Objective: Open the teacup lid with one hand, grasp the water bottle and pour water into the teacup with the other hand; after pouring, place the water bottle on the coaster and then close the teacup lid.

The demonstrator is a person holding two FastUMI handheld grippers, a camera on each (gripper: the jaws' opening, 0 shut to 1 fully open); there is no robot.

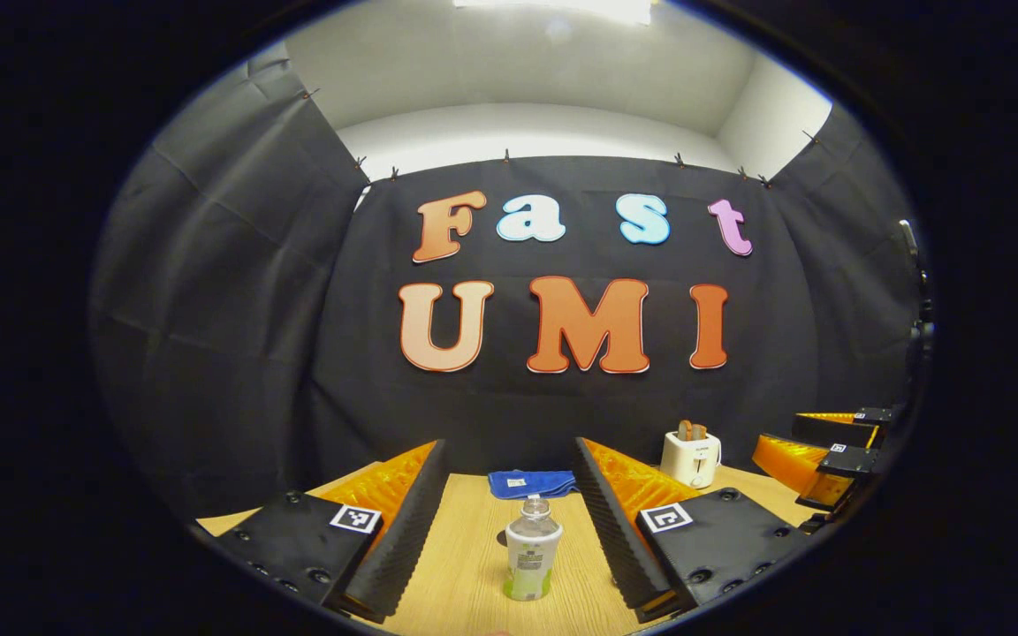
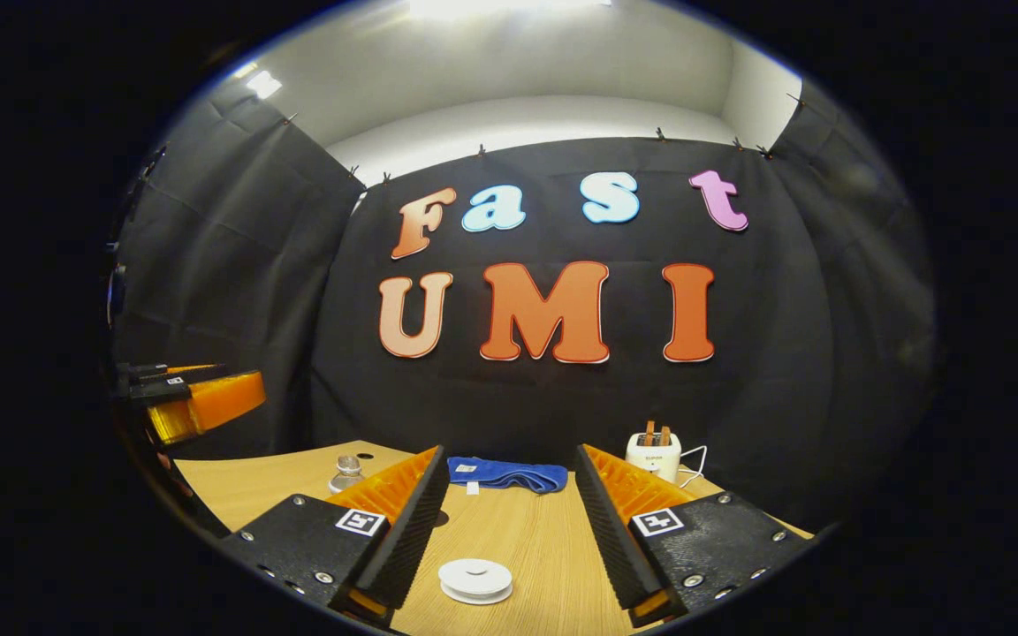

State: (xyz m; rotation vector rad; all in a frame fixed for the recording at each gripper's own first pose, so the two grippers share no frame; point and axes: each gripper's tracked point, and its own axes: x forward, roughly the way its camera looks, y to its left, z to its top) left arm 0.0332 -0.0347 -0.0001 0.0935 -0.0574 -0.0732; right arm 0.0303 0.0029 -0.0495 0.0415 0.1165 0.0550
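Fingers of the left gripper (image 1: 509, 521) stand spread wide apart in the left gripper view, with nothing pressed between them. Between the two fingers, farther along the light wooden table (image 1: 474, 565), stands a small clear plastic water bottle with a white and green label (image 1: 532, 549); it is upright, its cap on, and apart from both fingers. Behind the bottle, at the table's far edge against the black cloth wall, lies a folded blue cloth (image 1: 531, 483). To the right of the cloth, near the far right corner of the table, sits a small white toaster with slices of bread in its slots (image 1: 691, 457). At the right edge of this view the right gripper (image 1: 814, 459) hangs above the table.

In the right gripper view the right gripper's own fingers (image 2: 509, 530) are likewise parted wide and hold nothing. Between them, close to the table's near edge, rests a flat round white coaster (image 2: 475, 580), bare on top. The blue cloth (image 2: 496, 474) lies at the far edge, and the toaster (image 2: 653, 451) stands to its right with a white cord trailing beside it. Left of the left-hand finger the top of the water bottle (image 2: 346, 473) shows on the table, partly hidden by that finger. The left gripper (image 2: 200, 402) appears at the left edge of this view, above the table.
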